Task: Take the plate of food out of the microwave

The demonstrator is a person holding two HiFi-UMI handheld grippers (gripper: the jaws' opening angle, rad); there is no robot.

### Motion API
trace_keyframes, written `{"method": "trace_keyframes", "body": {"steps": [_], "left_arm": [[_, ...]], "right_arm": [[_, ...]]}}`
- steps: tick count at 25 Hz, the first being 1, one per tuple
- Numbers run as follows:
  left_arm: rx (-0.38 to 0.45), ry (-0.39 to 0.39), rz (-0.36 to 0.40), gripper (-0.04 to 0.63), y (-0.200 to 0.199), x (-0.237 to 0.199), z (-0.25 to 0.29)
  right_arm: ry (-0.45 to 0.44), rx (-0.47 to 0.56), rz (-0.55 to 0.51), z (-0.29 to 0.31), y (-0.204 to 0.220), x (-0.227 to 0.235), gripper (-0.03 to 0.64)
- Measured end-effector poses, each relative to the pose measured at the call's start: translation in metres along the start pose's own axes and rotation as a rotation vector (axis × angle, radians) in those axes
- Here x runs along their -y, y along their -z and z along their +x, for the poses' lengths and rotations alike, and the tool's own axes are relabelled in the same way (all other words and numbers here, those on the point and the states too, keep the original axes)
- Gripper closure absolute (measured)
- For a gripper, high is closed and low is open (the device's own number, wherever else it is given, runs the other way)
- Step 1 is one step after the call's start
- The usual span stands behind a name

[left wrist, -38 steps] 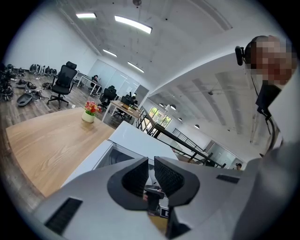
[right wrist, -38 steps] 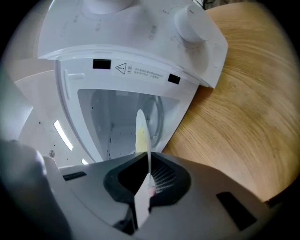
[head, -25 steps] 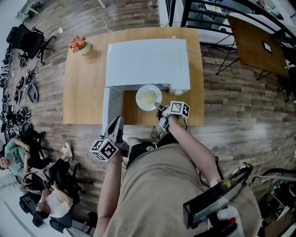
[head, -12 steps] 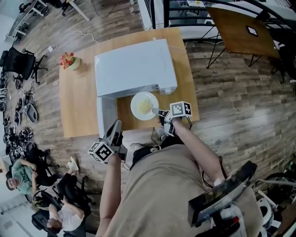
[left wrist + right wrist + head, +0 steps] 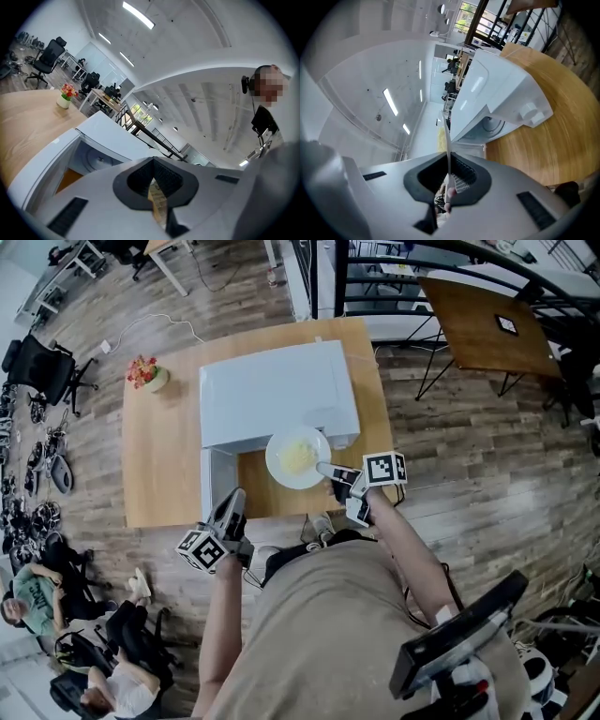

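Head view: outstretched right gripper (image 5: 331, 469) pinches plate (image 5: 273, 457) rim.

The head view is taken from high above, steeply downward and far enough back that the whole counter (image 5: 159, 456), the microwave (image 5: 272, 395) and the surrounding floor (image 5: 469, 456) are taken in. The view of the left tool (image 5: 154, 187) is set low and close, aimed across the open microwave, while that of the right tool (image 5: 447, 183) is rolled sideways near the microwave's front. Microwave and counter are shared by all three views, and the plate (image 5: 298, 457) by the head and right tool views.
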State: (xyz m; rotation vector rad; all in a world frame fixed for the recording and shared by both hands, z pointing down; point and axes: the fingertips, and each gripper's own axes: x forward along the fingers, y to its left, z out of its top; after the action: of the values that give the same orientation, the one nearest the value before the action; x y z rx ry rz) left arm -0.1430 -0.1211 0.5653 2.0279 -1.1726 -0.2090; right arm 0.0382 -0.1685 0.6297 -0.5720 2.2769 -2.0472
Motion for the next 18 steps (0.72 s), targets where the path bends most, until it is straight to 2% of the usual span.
{"method": "trace_keyframes", "body": {"steps": [10,18], "left_arm": [[0.072,-0.014,-0.038,0.592,-0.012,-0.020,-0.010],[0.119,-0.042,-0.067,0.592,-0.017,-0.036,-0.018]], "right_arm": [[-0.084,0.018,-0.032,-0.002,-0.019,-0.058,0.600],[-0.072,0.011,-0.002,0.001,-0.021,-0.065,0.600]]}}
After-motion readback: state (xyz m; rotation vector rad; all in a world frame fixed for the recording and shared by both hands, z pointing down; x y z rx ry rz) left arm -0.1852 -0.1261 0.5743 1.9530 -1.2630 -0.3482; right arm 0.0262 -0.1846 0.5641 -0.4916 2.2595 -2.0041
